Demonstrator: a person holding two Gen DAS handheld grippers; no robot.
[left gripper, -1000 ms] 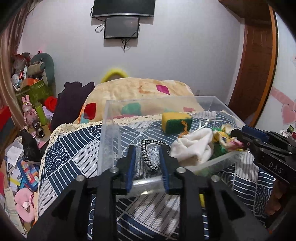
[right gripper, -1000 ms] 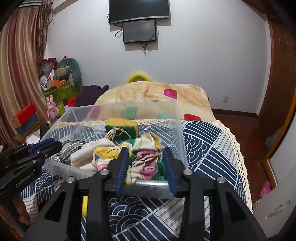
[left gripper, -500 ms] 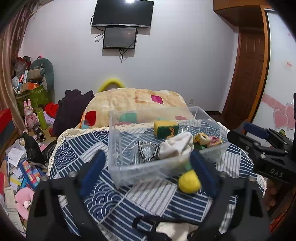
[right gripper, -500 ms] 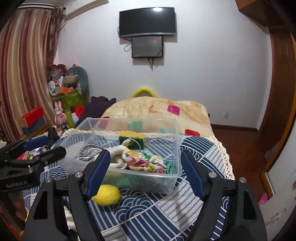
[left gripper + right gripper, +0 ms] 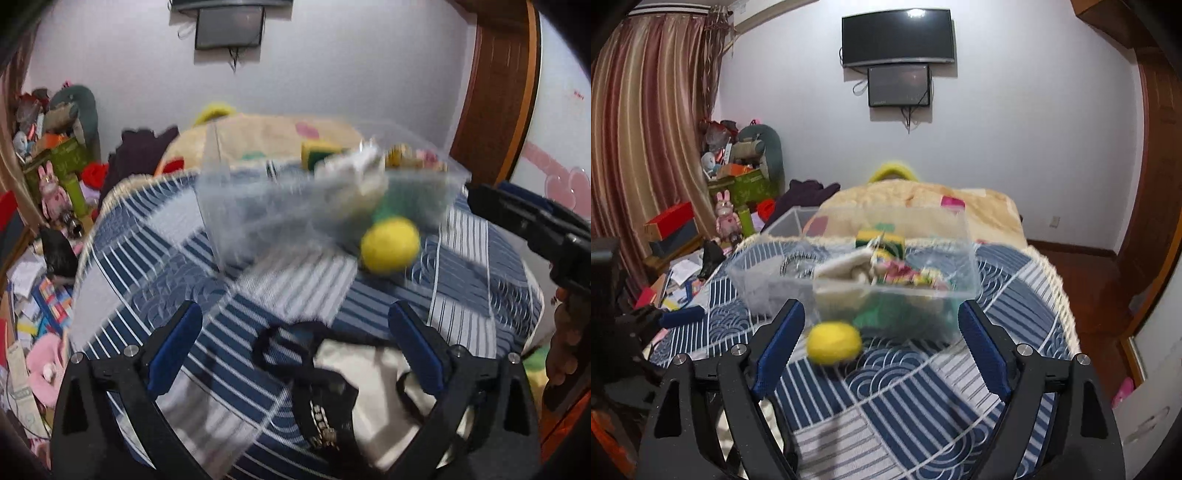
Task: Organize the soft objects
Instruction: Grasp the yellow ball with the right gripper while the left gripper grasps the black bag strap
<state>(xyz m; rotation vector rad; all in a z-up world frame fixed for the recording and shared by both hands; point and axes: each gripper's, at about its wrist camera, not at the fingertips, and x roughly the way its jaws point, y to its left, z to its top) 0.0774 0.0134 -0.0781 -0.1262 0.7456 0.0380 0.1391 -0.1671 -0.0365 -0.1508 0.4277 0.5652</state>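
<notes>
Both grippers hang wide open over the bed [image 5: 905,398], left gripper [image 5: 295,343] and right gripper [image 5: 881,334] alike, jaws empty. The clear bin [image 5: 964,269] of soft things sits on the blue patterned bedspread, a yellow ball [image 5: 834,342] just in front of it. A cream cloth bag, blurred, maybe [image 5: 369,384], lies nearest. Beyond: white wall, mounted screen [image 5: 897,37], striped curtain [image 5: 646,129], cluttered floor corner.

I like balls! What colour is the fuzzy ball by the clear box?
Yellow. The ball shows best in the right wrist view.
</notes>
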